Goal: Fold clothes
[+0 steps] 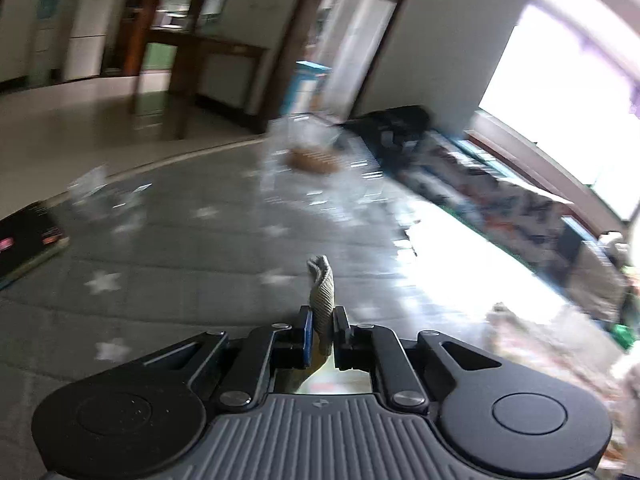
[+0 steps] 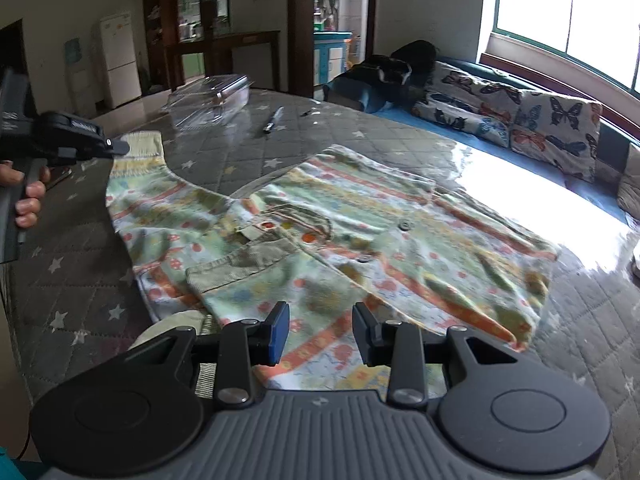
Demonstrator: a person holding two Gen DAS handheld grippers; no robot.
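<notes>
Right gripper [image 2: 320,332], lower centre of its view: jaws wide apart, empty, poised over the near hem of the patterned jacket [image 2: 340,232], which lies spread mid-frame on the quilted table cover [image 2: 68,280], likely ready to take that edge. Left gripper [image 1: 322,330]: jaws closed on the ribbed cuff [image 1: 322,292]; seen at upper left of the right view, lifting the sleeve [image 2: 136,168], presumably to fold it inward.

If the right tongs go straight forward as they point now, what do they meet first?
Most likely the patterned green-and-orange children's jacket lying on the grey star-quilted table cover. The open right tongs hover just over its near edge, though exact height is unclear.
</notes>
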